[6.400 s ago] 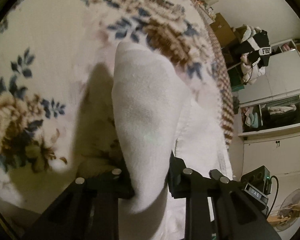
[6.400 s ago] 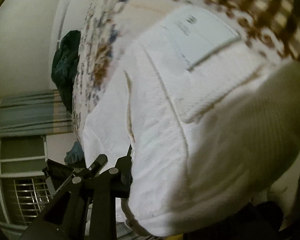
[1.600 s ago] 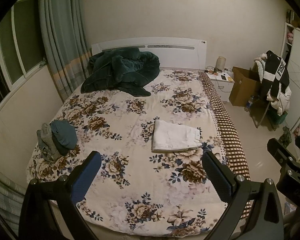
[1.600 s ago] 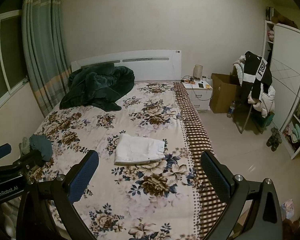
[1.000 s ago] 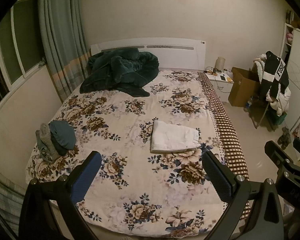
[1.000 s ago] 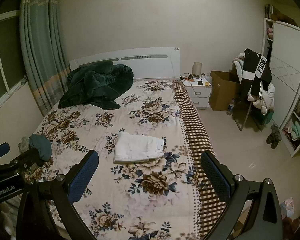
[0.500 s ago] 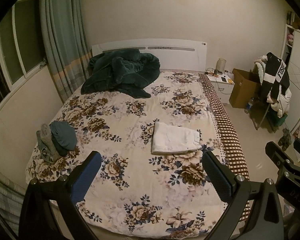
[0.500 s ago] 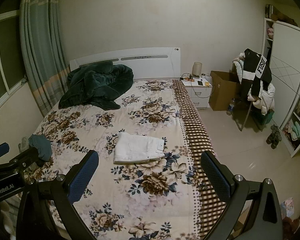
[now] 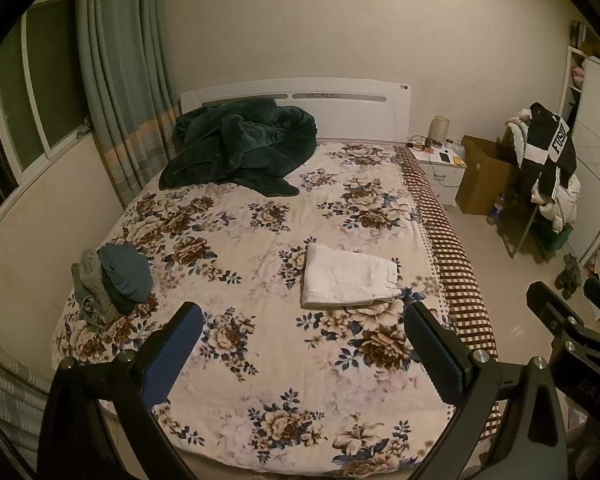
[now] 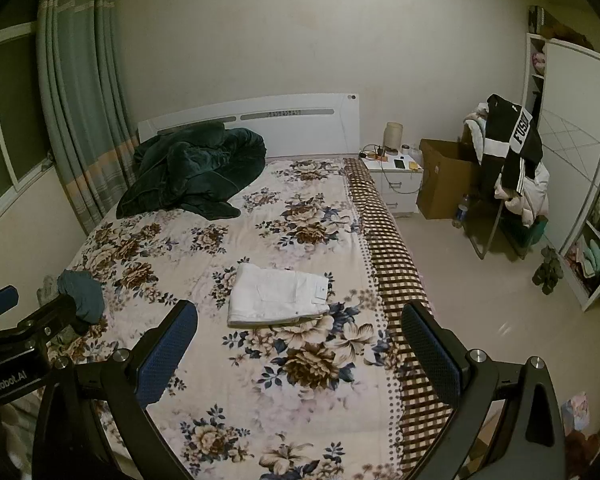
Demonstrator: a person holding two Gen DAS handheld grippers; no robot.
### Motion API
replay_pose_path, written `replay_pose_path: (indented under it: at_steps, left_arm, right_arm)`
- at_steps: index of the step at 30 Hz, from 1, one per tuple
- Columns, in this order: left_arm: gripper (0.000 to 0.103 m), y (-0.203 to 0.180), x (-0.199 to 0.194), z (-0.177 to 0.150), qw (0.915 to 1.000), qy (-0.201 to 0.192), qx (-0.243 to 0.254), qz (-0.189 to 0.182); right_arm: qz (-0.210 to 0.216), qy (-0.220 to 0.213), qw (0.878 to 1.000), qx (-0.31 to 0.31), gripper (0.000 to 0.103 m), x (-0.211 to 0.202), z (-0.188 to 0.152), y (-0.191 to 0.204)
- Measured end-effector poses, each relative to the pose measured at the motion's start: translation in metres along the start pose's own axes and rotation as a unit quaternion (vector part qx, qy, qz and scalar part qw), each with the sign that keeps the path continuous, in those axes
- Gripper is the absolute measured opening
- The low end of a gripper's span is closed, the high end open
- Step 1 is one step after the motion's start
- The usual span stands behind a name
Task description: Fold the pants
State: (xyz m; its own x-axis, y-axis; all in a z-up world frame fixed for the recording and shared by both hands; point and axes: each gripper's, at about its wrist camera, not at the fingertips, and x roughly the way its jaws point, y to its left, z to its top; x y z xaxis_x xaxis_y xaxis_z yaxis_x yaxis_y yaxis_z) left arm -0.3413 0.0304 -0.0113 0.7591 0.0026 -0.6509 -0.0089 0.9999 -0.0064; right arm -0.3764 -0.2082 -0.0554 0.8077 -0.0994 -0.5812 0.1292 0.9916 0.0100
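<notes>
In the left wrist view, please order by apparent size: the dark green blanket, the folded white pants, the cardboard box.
1. dark green blanket, clearly largest.
2. folded white pants.
3. cardboard box, though it stands farther away and is partly hidden, so its true size is unsure.

White pants (image 9: 348, 276), folded into a flat neat rectangle, back pocket and small label up, lying mid-bed on floral cover, untouched

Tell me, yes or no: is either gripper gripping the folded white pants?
No: the folded white pants lie free on the floral bedspread, with the left gripper and right gripper open and away from them.
</notes>
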Motion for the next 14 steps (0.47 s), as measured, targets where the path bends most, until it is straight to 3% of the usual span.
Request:
replay_pose_path:
  at_steps: [14]
  left_arm:
    - [0.103, -0.0031, -0.005, -0.0029, 0.9999, -0.005, 0.001, -0.009]
  right_arm:
    - [0.0, 0.0, 1.0, -0.001, 0.103, -0.0003, 0.0018, -0.0009]
